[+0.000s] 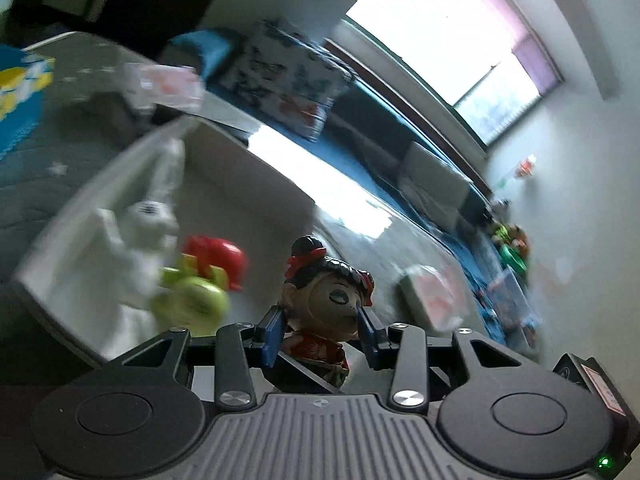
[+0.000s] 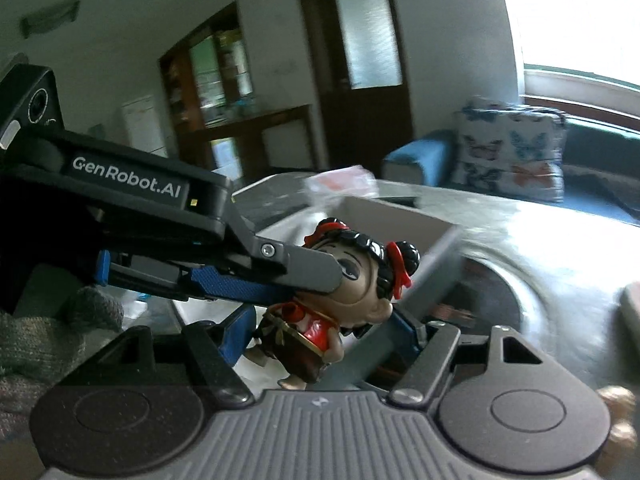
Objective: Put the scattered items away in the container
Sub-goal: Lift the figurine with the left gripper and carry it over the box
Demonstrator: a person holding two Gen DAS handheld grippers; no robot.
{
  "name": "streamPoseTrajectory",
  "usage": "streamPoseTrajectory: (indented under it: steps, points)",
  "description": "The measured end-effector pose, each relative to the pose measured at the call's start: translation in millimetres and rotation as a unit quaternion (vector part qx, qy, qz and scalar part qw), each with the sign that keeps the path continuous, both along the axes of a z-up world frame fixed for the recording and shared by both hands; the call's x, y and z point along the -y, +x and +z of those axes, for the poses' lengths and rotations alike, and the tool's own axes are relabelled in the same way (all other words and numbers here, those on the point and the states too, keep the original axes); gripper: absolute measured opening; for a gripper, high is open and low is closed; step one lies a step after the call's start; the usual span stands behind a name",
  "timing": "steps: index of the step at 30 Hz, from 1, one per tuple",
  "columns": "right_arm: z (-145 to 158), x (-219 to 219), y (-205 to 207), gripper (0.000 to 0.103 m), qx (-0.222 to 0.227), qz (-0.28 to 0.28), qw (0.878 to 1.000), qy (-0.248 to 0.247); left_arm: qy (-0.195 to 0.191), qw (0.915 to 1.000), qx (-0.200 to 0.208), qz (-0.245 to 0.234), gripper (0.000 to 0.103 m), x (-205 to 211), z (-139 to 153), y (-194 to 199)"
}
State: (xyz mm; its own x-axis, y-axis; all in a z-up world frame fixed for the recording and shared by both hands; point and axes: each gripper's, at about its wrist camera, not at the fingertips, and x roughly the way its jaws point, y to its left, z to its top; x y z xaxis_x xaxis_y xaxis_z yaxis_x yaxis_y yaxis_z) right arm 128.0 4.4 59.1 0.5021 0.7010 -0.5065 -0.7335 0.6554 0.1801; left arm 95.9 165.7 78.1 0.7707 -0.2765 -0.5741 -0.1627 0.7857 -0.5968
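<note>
A small doll figurine (image 1: 324, 300) with black hair, red bows and a red dress is gripped by the head between the blue pads of my left gripper (image 1: 320, 328). In the right wrist view the same figurine (image 2: 352, 284) sits between my right gripper's fingers (image 2: 404, 330) while the left gripper (image 2: 256, 276) clamps its head from the left. The right jaws stand wide around the doll's body. The white open box (image 1: 132, 184) lies behind on the left and holds a white toy (image 1: 132, 248), a red toy (image 1: 218, 254) and a green toy (image 1: 192, 300).
Pink-and-white packets lie on the grey table (image 1: 360, 248), one to the right of the doll (image 1: 432, 292) and one behind the box (image 1: 168, 84). A blue and yellow box (image 1: 20, 92) stands far left. A blue sofa with a butterfly cushion (image 2: 508, 148) is behind.
</note>
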Motion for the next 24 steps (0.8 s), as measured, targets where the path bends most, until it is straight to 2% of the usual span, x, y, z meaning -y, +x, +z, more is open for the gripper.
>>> streamPoseTrajectory:
  steps: [5,9,15,17,24]
  points:
    - [-11.2,-41.5,13.1,0.072,-0.023,0.041,0.999,-0.007,-0.011,0.9991,-0.027,0.031,0.042,-37.0,-14.9,1.1]
    - [-22.2,-61.8,20.6,0.072,-0.036,0.068,0.997,-0.027,-0.022,0.9979,-0.044,0.042,0.042,-51.2,-27.0,1.0]
    - [-29.3,-75.4,24.8,0.071,-0.04,0.1,0.993,-0.051,-0.033,0.9962,-0.063,0.05,0.042,-63.5,-39.6,4.8]
    - [-29.6,-77.7,25.0,0.064,-0.038,0.11,0.992,-0.057,-0.034,0.9954,-0.07,0.056,0.043,-66.4,-42.5,4.5]
    - [-28.5,-85.8,21.5,0.062,-0.039,0.129,0.988,-0.073,-0.038,0.995,-0.068,0.063,0.043,-72.1,-44.5,0.7]
